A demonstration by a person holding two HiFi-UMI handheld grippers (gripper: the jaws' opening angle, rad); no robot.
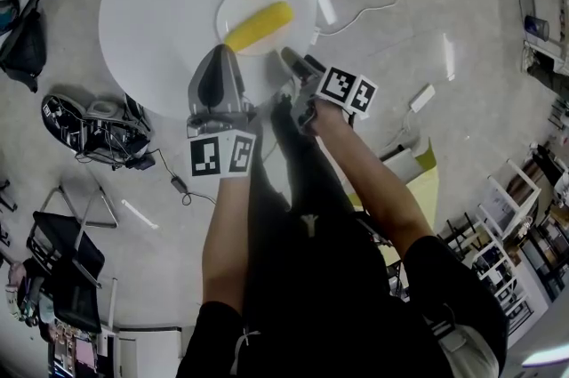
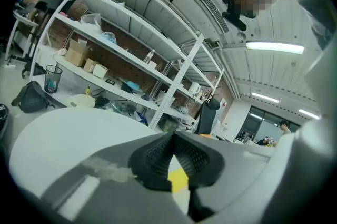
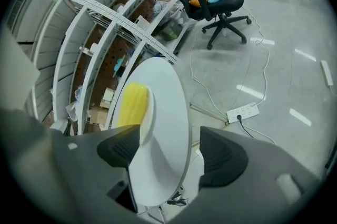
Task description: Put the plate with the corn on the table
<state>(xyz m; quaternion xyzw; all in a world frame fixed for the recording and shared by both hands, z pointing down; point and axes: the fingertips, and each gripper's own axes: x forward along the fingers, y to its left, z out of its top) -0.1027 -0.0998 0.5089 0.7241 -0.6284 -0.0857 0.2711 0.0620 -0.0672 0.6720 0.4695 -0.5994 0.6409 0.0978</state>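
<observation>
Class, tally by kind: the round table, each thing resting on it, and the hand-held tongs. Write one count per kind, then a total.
Round white table: 1
Plate: 1
Corn cob: 1
Left tongs and right tongs: 2
Total: 5

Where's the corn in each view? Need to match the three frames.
Head view: corn upper centre, lying on the plate on the round white table.
Left gripper view: only a small yellow patch low centre, seen past the jaws; probably the corn.
Right gripper view: left of centre, on the plate.
Shared landmark: the round white table, also at and.
</observation>
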